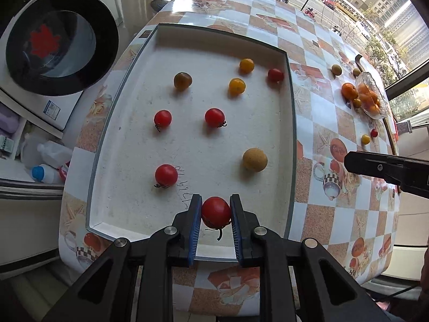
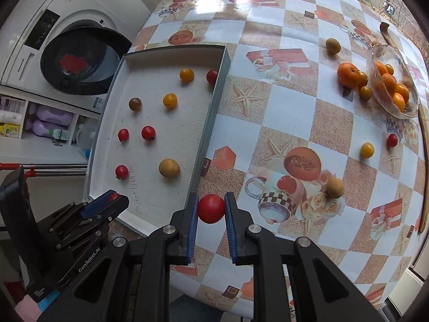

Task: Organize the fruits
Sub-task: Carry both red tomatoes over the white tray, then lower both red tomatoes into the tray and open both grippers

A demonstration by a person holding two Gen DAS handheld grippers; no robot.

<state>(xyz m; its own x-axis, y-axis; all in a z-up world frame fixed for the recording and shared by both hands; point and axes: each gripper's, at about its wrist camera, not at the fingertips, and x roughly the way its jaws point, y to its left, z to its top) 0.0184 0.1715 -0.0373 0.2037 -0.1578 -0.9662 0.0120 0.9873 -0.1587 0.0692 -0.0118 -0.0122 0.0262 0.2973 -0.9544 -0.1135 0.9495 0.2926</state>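
My left gripper [image 1: 216, 212] is shut on a red cherry tomato [image 1: 216, 211] over the near end of the white tray [image 1: 187, 40]. The tray holds several red tomatoes [image 1: 214, 117], yellow ones [image 1: 237, 86], a brownish one [image 1: 182, 81] and a tan round fruit [image 1: 254, 159]. My right gripper [image 2: 211, 208] is shut on another red tomato [image 2: 211, 208] above the tablecloth, just right of the tray's wall [image 2: 211, 115]. The left gripper also shows in the right wrist view [image 2: 114, 197].
A glass bowl of oranges [image 2: 391, 86] stands at the far right with a loose orange [image 2: 348, 74] and small fruits [image 2: 367, 150] around it. A tan fruit [image 2: 335, 187] lies on the cloth. A washing machine [image 2: 67, 53] stands left of the table.
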